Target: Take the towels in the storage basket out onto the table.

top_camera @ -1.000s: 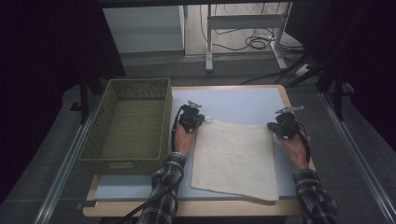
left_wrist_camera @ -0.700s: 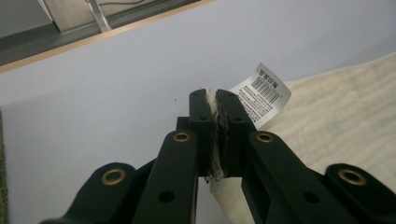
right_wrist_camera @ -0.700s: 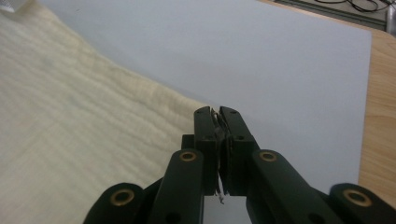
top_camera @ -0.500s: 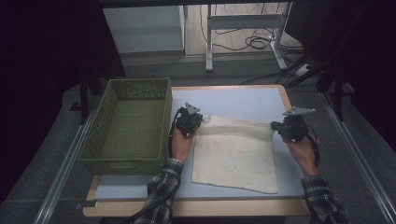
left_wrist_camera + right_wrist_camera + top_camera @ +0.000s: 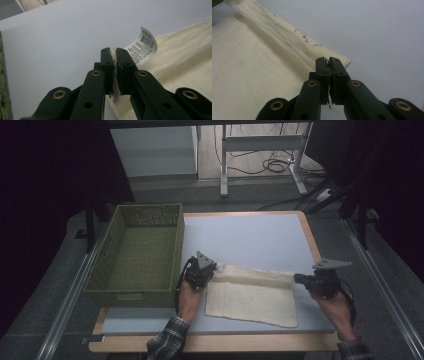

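Note:
A cream cloth point(image 5: 252, 295) lies on the pale table top point(image 5: 250, 235), its far edge lifted and folded back over the rest. My left gripper point(image 5: 215, 269) is shut on that edge's left corner. In the left gripper view the jaws point(image 5: 113, 53) pinch cream fabric, and a white printed label point(image 5: 143, 46) sticks out just beyond them. My right gripper point(image 5: 299, 278) is shut on the right corner. In the right gripper view the black jaws point(image 5: 327, 61) clamp a thin bit of cloth point(image 5: 249, 62), with the raised fold running away to the upper left.
A green woven basket point(image 5: 140, 255) stands along the table's left side, close to my left hand. The far half of the table top is bare. Beyond the table are a desk frame point(image 5: 260, 142) and cables on the floor.
Both hands have moved toward the table's near edge, drawing the cloth's far edge over the rest. The visible cloth is now shorter from front to back.

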Tool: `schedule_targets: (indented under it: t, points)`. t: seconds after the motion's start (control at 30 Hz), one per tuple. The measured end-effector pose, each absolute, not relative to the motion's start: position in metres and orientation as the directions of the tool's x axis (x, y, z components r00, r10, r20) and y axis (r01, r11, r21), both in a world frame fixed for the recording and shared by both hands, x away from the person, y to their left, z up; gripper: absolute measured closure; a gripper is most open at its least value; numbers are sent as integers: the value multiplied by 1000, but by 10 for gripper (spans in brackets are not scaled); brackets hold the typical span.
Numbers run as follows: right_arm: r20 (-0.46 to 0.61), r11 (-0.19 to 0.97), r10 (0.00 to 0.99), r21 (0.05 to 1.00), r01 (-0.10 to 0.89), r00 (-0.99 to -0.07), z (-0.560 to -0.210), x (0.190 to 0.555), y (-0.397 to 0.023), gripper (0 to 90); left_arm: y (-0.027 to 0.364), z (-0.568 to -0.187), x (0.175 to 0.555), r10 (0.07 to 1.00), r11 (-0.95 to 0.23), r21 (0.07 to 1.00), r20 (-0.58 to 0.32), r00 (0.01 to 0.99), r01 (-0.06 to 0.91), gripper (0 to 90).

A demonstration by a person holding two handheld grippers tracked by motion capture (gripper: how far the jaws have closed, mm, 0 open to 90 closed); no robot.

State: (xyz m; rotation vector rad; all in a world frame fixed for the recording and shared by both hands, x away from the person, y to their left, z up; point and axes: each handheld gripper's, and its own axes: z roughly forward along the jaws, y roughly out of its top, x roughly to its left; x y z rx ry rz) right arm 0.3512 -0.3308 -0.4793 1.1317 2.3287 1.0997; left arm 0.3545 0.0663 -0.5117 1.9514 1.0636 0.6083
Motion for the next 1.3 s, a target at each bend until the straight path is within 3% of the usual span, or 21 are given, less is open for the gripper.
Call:
schedule_targets:
  t: [0.4,0.97,1.1,1.3]
  points:
    - [54,417,731,753,509,-680,-490,298,-334,859,77,-514,309,793,-318,841,-18,608,439,844]
    - [102,418,686,756,504,-721,-506,258,-334,849,93,-525,271,732,-321,836,-79,676,446,826]
    - [112,418,677,755,505,-727,-509,252,-334,839,98,-528,264,714,-328,818,-114,691,473,780]
    - [136,407,674,752,518,-726,-511,238,-341,761,111,-530,247,716,-341,794,-128,686,504,542]
